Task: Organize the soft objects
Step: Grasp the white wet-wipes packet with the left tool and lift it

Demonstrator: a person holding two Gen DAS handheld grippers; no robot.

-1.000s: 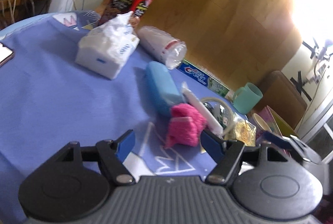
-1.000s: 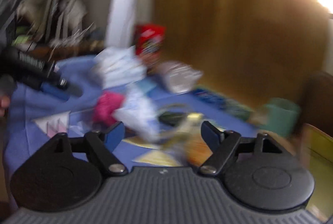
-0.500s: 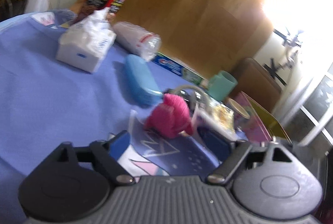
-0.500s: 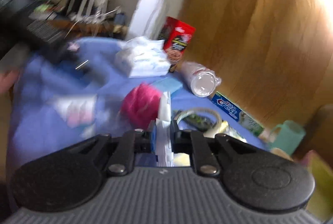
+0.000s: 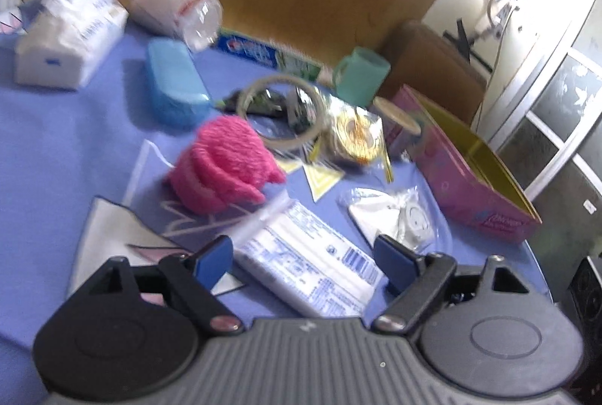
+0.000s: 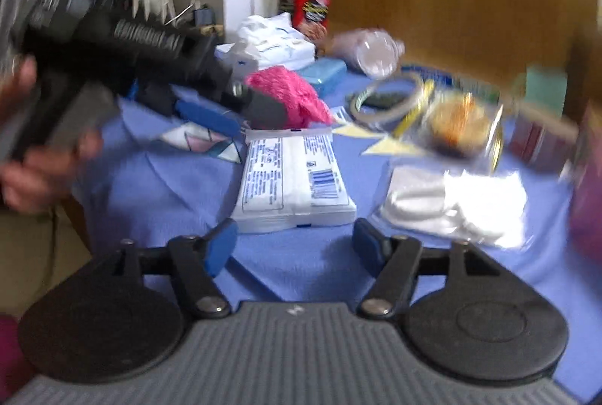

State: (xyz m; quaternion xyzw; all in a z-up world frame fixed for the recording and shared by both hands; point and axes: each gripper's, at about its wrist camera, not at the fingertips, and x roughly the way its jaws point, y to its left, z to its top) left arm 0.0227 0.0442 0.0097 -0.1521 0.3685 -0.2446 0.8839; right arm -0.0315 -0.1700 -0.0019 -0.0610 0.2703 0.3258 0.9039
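While closing, left tool (image 5: 303, 260) seemingly straddles tissue pack (image 5: 306, 269); right tool (image 6: 295, 243) opening, empty.

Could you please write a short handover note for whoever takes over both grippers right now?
Left gripper: jaws closing, spread either side of the flat white tissue packet, pads not pressing on it.
Right gripper: jaws opening, nothing between them; the same packet lies flat on the blue tablecloth just ahead.
Pink fluffy cloth sits loose beyond the packet. Open white tissue pack at the far left, bagged white item to the right, near the pink box.
Done: packet laid on the table.
Left: gather the cloth, packet and other soft things into one place.
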